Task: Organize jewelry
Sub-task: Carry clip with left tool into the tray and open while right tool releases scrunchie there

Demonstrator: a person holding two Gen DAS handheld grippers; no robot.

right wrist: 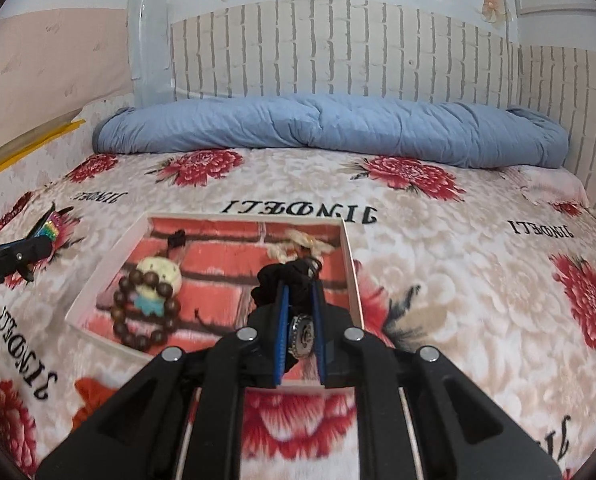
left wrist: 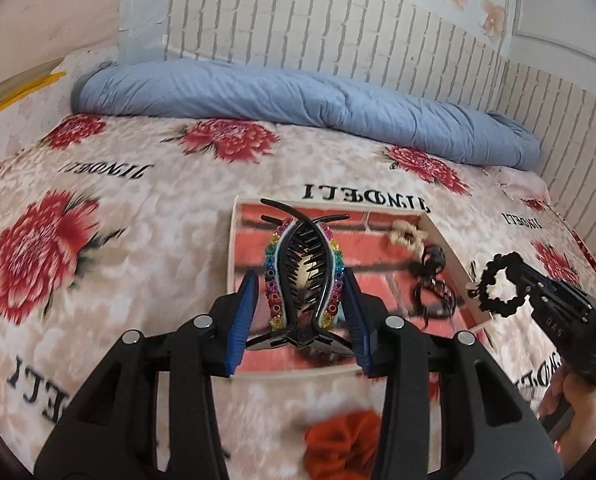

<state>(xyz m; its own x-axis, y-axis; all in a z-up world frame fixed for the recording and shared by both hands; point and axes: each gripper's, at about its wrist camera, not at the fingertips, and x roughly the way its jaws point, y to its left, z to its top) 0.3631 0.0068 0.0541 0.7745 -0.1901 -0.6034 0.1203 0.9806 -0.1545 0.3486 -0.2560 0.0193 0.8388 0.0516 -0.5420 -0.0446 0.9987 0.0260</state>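
While my left gripper (left wrist: 300, 300) clamps the rainbow hair clip (left wrist: 303, 276) above the box (left wrist: 234, 248), my right gripper (right wrist: 300, 320) pinches a black scrunchie (right wrist: 286, 280) over its right side — both jaws closed on something.

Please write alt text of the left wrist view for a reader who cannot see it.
The left gripper holds a rainbow-beaded black hair clip above a shallow box lined with red brick print, on a floral bedspread. At the right, the right gripper holds a black scrunchie over the box's edge.
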